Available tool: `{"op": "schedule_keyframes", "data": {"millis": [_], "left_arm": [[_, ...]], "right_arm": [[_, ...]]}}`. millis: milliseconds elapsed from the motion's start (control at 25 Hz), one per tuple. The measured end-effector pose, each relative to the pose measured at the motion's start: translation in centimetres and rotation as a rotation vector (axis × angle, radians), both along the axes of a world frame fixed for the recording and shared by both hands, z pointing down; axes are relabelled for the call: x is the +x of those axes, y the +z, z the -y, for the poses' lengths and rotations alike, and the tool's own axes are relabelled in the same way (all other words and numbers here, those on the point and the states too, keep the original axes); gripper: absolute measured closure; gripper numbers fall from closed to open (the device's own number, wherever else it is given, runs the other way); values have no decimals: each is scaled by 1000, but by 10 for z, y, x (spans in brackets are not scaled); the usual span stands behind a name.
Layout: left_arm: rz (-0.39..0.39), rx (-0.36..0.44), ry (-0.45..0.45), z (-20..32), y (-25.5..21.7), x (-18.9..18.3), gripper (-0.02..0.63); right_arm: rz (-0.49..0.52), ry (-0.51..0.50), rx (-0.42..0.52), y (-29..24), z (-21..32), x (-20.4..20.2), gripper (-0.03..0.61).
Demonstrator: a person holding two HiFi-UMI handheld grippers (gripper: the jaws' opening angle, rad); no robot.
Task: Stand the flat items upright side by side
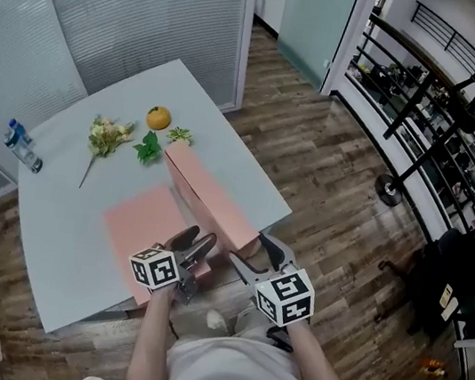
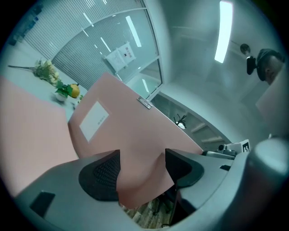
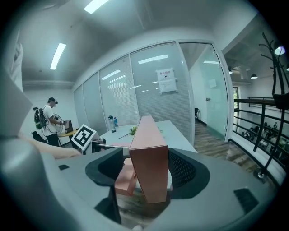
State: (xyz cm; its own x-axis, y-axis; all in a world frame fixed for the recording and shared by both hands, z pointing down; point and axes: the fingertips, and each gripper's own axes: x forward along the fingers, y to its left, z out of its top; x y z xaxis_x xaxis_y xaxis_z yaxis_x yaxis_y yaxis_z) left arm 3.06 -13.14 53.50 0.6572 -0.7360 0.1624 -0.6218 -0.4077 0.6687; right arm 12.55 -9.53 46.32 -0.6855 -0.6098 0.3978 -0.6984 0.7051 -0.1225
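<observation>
Our left gripper (image 2: 142, 155) is clamped on the near end of a second pink box (image 2: 140, 189), which is half raised. Our right gripper (image 3: 145, 153) straddles the end of the upright pink box (image 3: 151, 176), jaws wide, with a gap showing at its left pad. We should steady that box there, tip the held one fully vertical, and bring it flush alongside. To the left of the left gripper, a third pink item (image 1: 142, 218) lies flat. Beyond the left jaws, a white label (image 2: 94, 119) sits on a pink face; we cannot read its print.
</observation>
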Motion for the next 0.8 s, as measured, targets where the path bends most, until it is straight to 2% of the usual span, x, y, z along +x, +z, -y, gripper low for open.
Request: {"op": "schedule_keyframes", "data": {"millis": [200,360,520,600,640,800], "left_arm": [[-53,-6,-78,3,-6,-16,316],[-11,-8,-116,4,-14,-22,316],[57,8,-196,-2,-25,-31,317],[118,30,-256,-3,-29,-44,401],[137,38,-281,-4,-31,-49,408],[116,59,-332,-8,-44,-57,403]], "right_arm": [[69,-47,-4,-28,5,2,268],[123,-46,33,-58,30,8,268],[141,-81,6,-73,47,6,268],[142,-114,-34,-75,53,-4,268],[146,-131,-56,-75,55,-10,268],[151,-176,-96,-76,64,-20,268]]}}
